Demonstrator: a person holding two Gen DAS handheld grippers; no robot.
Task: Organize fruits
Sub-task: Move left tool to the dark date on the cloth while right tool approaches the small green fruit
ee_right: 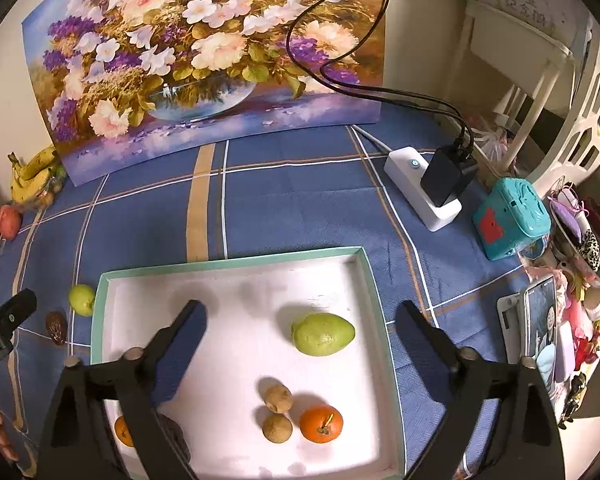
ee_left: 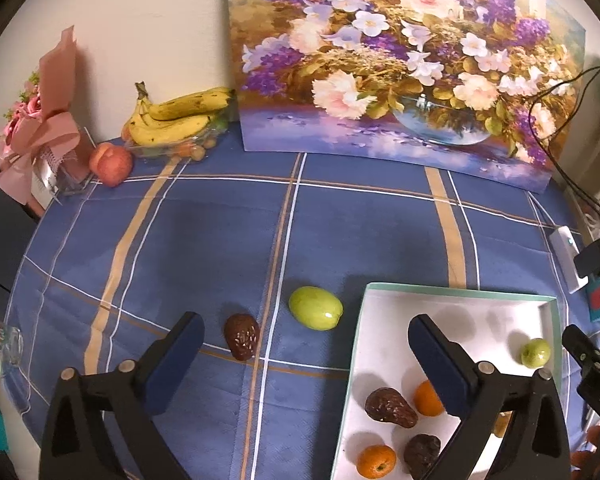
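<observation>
Shallow white cardboard tray with mint-green rim [ee_right: 236,265]: collecting point, holding green, orange and brown fruits. Left gripper [ee_left: 306,354] and right gripper [ee_right: 300,350]: jaws apart, empty. Smooth green oval fruit [ee_left: 315,307] and dark brown date-like fruit [ee_left: 242,336]: outside on blue checked tablecloth [ee_left: 220,240], judged awaiting transfer.

I look down on a table under a blue tablecloth [ee_left: 220,240] crossed by white and tan lines. At its far edge a large flower painting [ee_left: 400,60] leans against a plain cream wall [ee_left: 140,20]. Far left stands a pink wrapped bouquet [ee_left: 40,120]. On the right, a white power strip [ee_right: 420,188] lies on the cloth with a black adapter [ee_right: 446,180] plugged in, its black cables [ee_right: 340,80] looping up across the painting. Near it sits a teal box [ee_right: 512,220], and beyond the table's right edge stands white lattice furniture [ee_right: 580,120]. The light is warm and indoor, throwing soft shadows on the cloth.
</observation>
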